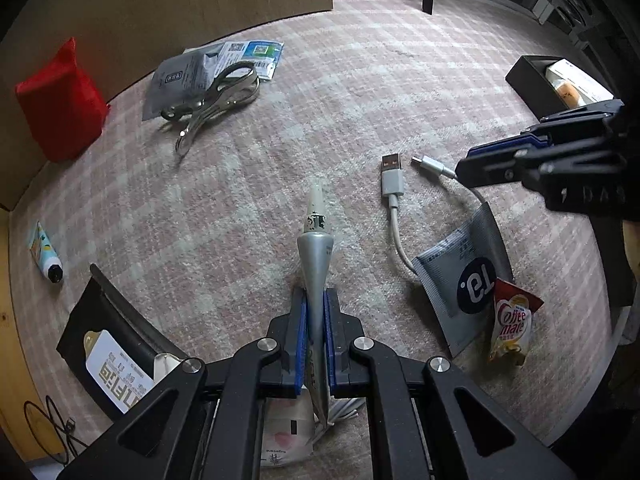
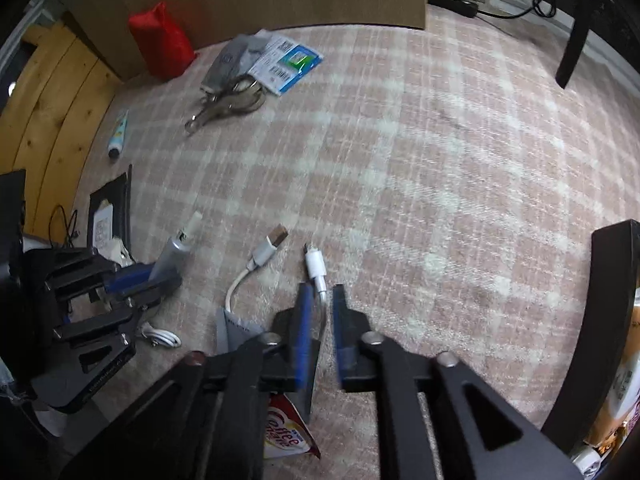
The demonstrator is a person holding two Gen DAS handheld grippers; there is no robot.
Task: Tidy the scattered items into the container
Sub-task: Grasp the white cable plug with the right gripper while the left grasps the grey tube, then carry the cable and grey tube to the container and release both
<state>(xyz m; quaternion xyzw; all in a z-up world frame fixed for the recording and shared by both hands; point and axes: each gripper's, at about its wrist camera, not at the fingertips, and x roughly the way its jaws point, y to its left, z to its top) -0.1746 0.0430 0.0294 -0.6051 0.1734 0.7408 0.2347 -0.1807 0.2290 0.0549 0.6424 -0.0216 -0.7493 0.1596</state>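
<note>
My left gripper (image 1: 316, 300) is shut on a silver tube (image 1: 316, 256) with a white nozzle, holding it by its flat end just above the rug. The right wrist view shows that gripper (image 2: 156, 278) and the tube (image 2: 176, 248) at the left. My right gripper (image 2: 322, 292) stands open around a white USB cable (image 2: 316, 264); the cord runs between the pads with a gap on the right side. From the left wrist view, the right gripper (image 1: 466, 162) hovers over the cable's small plug (image 1: 432, 166). A black box (image 1: 536, 80) holding packets sits at the far right.
On the checked rug lie metal pliers (image 1: 216, 100) on a grey pouch (image 1: 176, 80), a blue-white packet (image 1: 256, 52), a red bag (image 1: 60, 100), a small tube (image 1: 44, 256), a grey sachet (image 1: 464, 280) and a Coffee mate sachet (image 1: 512, 328). Another black box (image 1: 100, 320) sits at left.
</note>
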